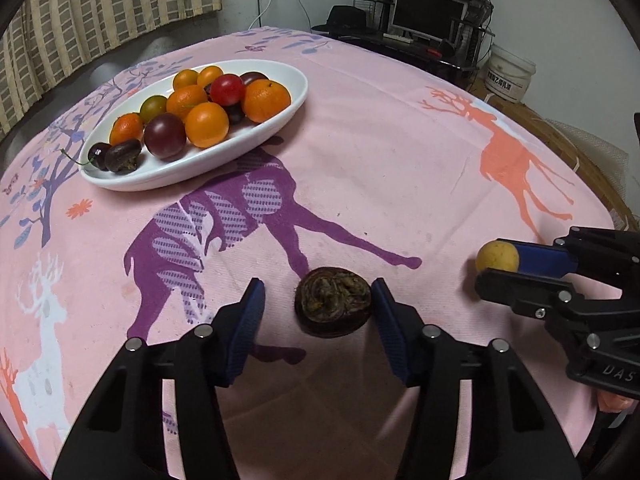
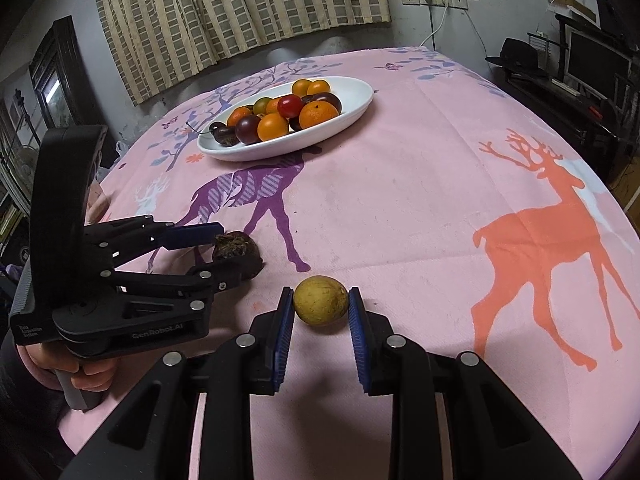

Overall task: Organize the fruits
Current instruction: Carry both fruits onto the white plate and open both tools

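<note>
A: Big pink tablecloth [image 1: 380,168] with the deer print fills the scene, and at the far left sits the white plate [image 1: 288,100], already heaped with oranges [image 1: 266,101], a red tomato [image 1: 227,89] and dark plums [image 1: 165,141].

B: Two pieces lie loose on the near cloth, well apart from that plate. The left gripper [image 1: 318,304] has the dark wrinkled fruit [image 1: 333,306] between its blue pads: right pad looks just at the skin, left pad stands clear. I'd call those jaws released, not clamped yet.

A: And the right gripper [image 2: 321,306]?

B: It brackets the small yellow fruit [image 2: 320,300]. Both pads sit right at its sides. Contact or a hair's gap, I cannot tell, and the fruit rests on the cloth.

A: So the step in hand looks like closing on both.

B: My read too. For the dark one, shift the gripper a touch right so it centres, or it will get shoved sideways as the jaws close. It looks soft and split at the top, so squeeze gently.

A: The yellow one?

B: Round and smooth, likely to roll. Close across its widest part, low to the cloth, then lift straight up before heading far left to the plate, whose right end has a bare patch.
</note>
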### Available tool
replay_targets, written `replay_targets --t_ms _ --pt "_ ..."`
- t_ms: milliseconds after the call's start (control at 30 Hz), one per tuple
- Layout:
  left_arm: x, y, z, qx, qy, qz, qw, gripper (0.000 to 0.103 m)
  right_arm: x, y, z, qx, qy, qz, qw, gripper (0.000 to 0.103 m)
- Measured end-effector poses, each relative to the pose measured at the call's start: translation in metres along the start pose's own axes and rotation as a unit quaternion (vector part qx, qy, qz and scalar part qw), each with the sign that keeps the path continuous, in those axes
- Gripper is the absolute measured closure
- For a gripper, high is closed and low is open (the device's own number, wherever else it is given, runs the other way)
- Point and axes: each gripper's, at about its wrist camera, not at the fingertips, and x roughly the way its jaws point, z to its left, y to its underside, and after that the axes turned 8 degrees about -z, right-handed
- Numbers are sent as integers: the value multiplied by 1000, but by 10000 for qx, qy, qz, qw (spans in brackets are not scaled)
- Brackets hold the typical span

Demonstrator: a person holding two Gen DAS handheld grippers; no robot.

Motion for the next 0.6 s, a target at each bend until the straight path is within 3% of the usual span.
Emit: replay_targets --t_ms 167,233,367,600 --pt "0 0 -3 31 -3 -4 10000 54 2 2 -2 44 -32 18 10000 75" --pt "-1 0 -5 60 -28 -3 10000 65 2 2 -3 45 -34 16 10000 75" --pt "-5 1 -17 311 -236 -22 9992 66 2 2 -4 66 2 38 10000 75" --pt "-11 2 -11 178 -246 -22 9995 66 2 -3 1 -11 46 40 10000 75"
